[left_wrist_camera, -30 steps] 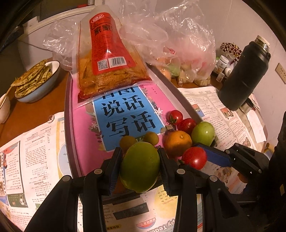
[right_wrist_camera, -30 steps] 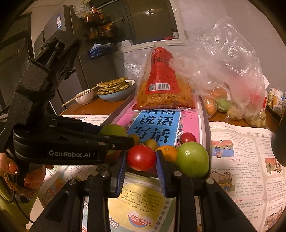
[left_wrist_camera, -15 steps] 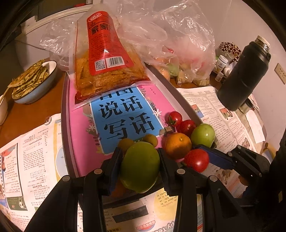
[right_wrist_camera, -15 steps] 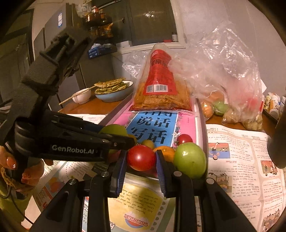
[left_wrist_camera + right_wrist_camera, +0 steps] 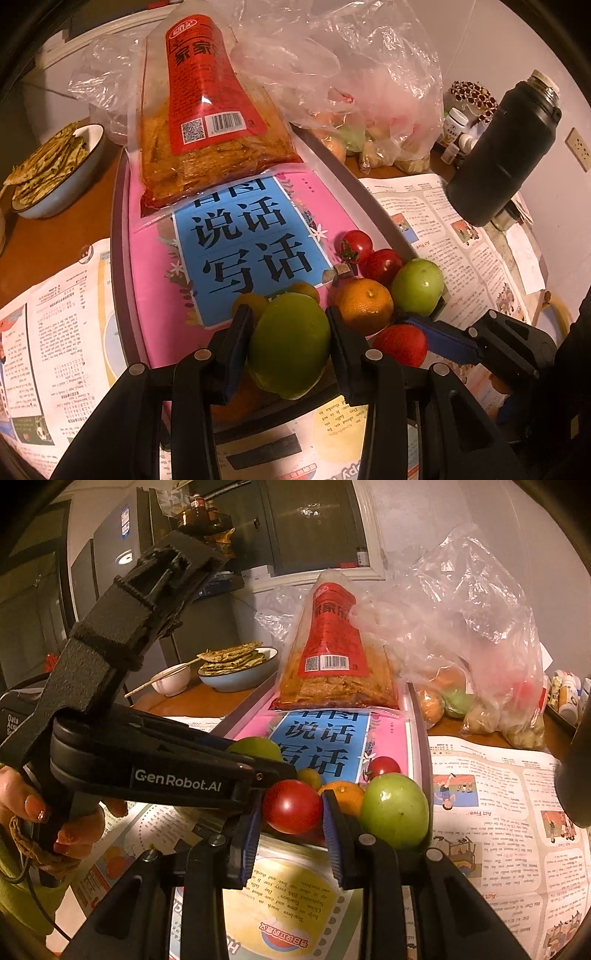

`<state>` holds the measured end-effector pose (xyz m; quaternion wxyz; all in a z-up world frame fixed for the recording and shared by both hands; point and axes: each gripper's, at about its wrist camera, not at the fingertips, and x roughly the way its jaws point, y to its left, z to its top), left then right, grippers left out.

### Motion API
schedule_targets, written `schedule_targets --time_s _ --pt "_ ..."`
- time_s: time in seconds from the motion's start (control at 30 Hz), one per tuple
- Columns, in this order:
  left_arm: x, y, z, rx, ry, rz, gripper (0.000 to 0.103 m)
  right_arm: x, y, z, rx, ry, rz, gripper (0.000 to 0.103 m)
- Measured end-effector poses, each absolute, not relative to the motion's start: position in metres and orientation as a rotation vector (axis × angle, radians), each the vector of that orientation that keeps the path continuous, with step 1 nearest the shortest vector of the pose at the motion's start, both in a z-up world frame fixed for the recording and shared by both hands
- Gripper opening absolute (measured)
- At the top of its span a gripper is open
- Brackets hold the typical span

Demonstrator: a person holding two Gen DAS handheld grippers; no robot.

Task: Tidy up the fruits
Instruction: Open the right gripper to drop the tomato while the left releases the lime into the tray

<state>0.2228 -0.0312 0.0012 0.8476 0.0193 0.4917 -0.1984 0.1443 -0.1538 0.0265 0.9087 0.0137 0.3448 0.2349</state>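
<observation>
My left gripper (image 5: 290, 332) is shut on a large green fruit (image 5: 290, 345) at the near edge of the grey tray (image 5: 120, 229). My right gripper (image 5: 291, 812) is shut on a red tomato (image 5: 291, 805); the same tomato (image 5: 400, 345) shows in the left wrist view to the right of the green fruit. On the tray's pink and blue book (image 5: 243, 236) lie an orange (image 5: 364, 304), a green tomato (image 5: 417, 286), two small red tomatoes (image 5: 369, 254) and two small yellow fruits (image 5: 251, 302). In the right wrist view the green tomato (image 5: 395, 812) sits just right of my fingers.
A red snack bag (image 5: 207, 122) lies on the tray's far end. A clear plastic bag (image 5: 369, 110) holds more fruit behind it. A black flask (image 5: 502, 155) stands at right, a blue bowl of flatbread (image 5: 55, 170) at left. Newspapers (image 5: 48, 332) cover the table.
The left wrist view has shifted slightly, so the tray and snack bag sit a little further left in it. Both grips are unchanged.
</observation>
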Motion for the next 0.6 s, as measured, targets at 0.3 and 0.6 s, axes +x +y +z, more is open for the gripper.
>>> schedule_targets --time_s 0.3,0.6 --pt "0.226 -0.021 -0.003 0.052 1.053 -0.399 0.041 0.147 -0.151 0.023 0.012 0.718 0.491 0.032" --pt "0.225 -0.013 -0.004 0.031 1.049 -0.392 0.041 0.149 -0.146 0.02 -0.017 0.722 0.478 0.032"
